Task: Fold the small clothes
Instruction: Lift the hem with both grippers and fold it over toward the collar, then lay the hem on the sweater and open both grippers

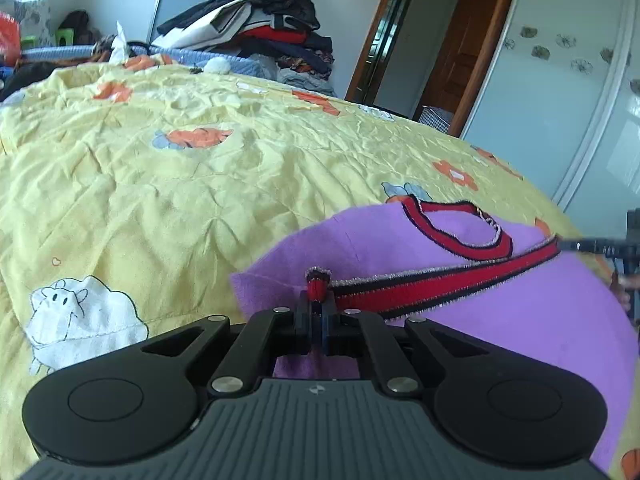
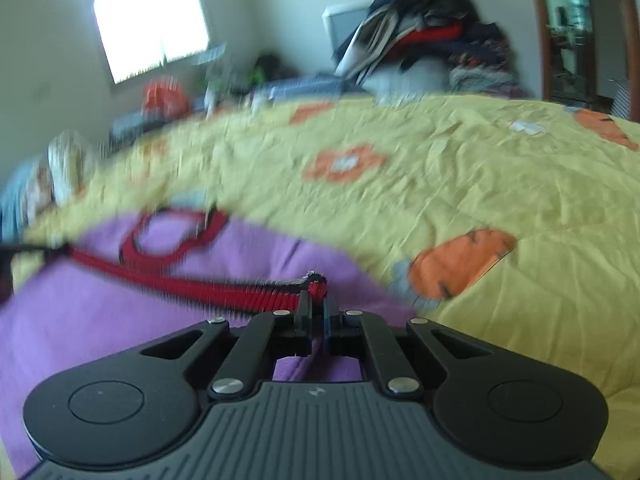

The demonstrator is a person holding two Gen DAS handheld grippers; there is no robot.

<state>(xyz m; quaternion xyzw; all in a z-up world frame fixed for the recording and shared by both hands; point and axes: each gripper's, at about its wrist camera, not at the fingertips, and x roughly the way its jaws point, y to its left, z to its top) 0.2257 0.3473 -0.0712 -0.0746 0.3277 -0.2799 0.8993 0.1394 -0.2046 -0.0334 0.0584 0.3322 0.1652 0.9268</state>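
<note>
A small purple garment (image 1: 472, 320) with red, black-edged trim lies on the yellow bedspread (image 1: 200, 168). Its red hem band (image 1: 440, 284) is stretched taut between both grippers, above the collar ring (image 1: 460, 224). My left gripper (image 1: 318, 292) is shut on the band's left end. At the right edge of the left wrist view, the other gripper's fingers (image 1: 588, 246) hold the far end. In the blurred right wrist view, my right gripper (image 2: 317, 294) is shut on the band's right end, with the purple garment (image 2: 100, 312) spread to its left and the hem band (image 2: 192, 280) running leftwards.
A tall heap of dark and red clothes (image 1: 260, 16) sits beyond the bed's far edge. A wooden doorway (image 1: 420, 40) and a pale wardrobe door (image 1: 560, 80) stand to the right. A bright window (image 2: 148, 20) is on the far wall. The bedspread (image 2: 480, 168) stretches wide around the garment.
</note>
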